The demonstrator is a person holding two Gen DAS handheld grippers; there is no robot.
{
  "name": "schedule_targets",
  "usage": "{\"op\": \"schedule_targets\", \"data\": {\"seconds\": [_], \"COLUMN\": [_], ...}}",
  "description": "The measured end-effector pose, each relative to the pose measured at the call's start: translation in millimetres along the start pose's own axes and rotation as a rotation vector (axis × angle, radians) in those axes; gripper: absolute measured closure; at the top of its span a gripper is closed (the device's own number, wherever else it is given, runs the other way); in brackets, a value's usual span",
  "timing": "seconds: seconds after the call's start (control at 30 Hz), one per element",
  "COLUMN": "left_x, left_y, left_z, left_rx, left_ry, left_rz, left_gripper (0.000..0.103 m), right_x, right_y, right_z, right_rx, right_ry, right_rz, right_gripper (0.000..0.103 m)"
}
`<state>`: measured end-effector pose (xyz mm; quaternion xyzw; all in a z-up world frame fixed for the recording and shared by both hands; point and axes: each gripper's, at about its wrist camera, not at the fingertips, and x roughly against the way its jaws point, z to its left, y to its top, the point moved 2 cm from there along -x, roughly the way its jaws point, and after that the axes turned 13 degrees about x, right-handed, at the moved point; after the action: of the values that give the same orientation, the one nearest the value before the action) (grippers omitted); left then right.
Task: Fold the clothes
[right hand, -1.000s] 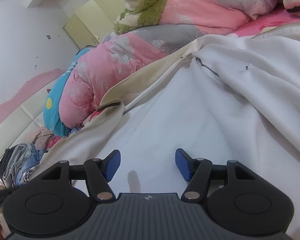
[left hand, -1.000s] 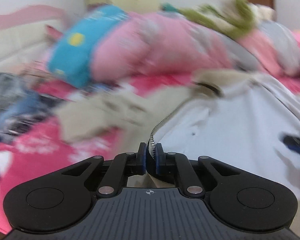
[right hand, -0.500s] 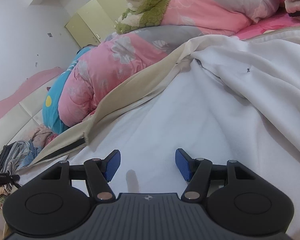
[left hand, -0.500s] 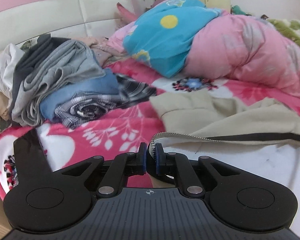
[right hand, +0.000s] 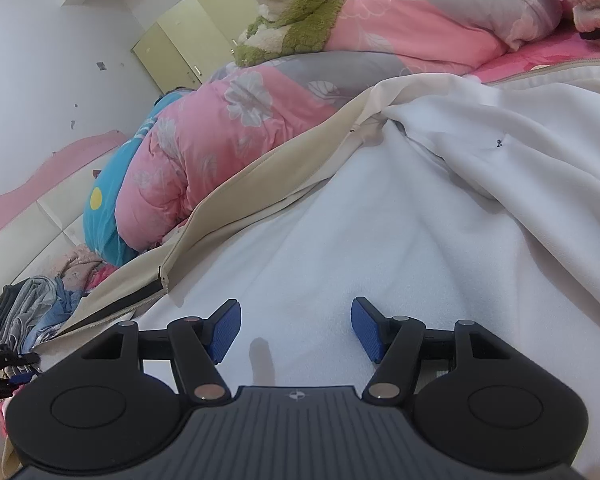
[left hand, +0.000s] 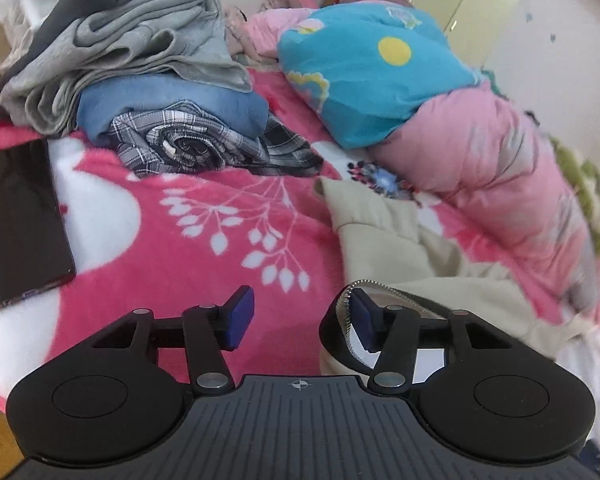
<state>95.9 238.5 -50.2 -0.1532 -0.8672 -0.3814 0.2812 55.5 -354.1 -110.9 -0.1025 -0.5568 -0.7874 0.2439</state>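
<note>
The left gripper (left hand: 300,316) has just been opening, jaws apart, the jacket (left hand: 412,248) zipper edge draped on its right finger (left hand: 362,316), lower right. The right gripper (right hand: 296,330) hangs open over the jacket's white lining (right hand: 380,240). A phone (left hand: 20,220) lies at left.

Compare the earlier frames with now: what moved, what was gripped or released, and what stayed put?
The left gripper, earlier shut on the jacket's zipper edge, pulled that front panel out towards the clothes pile; its jaws have just been opening, and the edge now drapes over one finger, unpinched. The beige jacket lies spread wider. The right gripper stayed open and still over the white lining; the phone lies untouched.
</note>
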Motion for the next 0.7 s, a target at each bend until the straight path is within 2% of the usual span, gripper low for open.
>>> {"op": "schedule_targets", "data": {"seconds": [0.17,0.23,0.37,0.47,0.6,0.7], "left_x": [20.2,28.7,46.1,45.4,28.6,-0.2], "left_y": [16.0,17.8,-1.0,-36.0,-87.9,-113.9], "left_z": [12.1,7.0,-33.1,-80.4,-135.1,-157.7], "left_rx": [0.145,0.142,0.017,-0.171,-0.425,-0.512], "left_ry": [-0.076,-0.082,-0.164,-0.236,-0.293,-0.303], "left_rz": [-0.045,-0.049,-0.026,0.049,0.154,0.224], "left_gripper": [0.051,0.051,0.051,0.051,0.051,0.051], "right_x": [0.0,-0.4,-0.7,-1.2,-7.1,-13.8], "right_y": [-0.1,0.1,-0.1,1.0,16.4,34.7], "right_z": [0.9,1.1,1.3,0.8,7.8,15.1], "right_rx": [0.001,0.002,-0.001,-0.008,-0.035,-0.081], "right_ry": [-0.001,0.0,0.0,0.0,-0.002,0.013], "right_rz": [0.001,0.001,0.0,0.011,0.091,0.169], "right_gripper": [0.039,0.039,0.039,0.039,0.037,0.033]}}
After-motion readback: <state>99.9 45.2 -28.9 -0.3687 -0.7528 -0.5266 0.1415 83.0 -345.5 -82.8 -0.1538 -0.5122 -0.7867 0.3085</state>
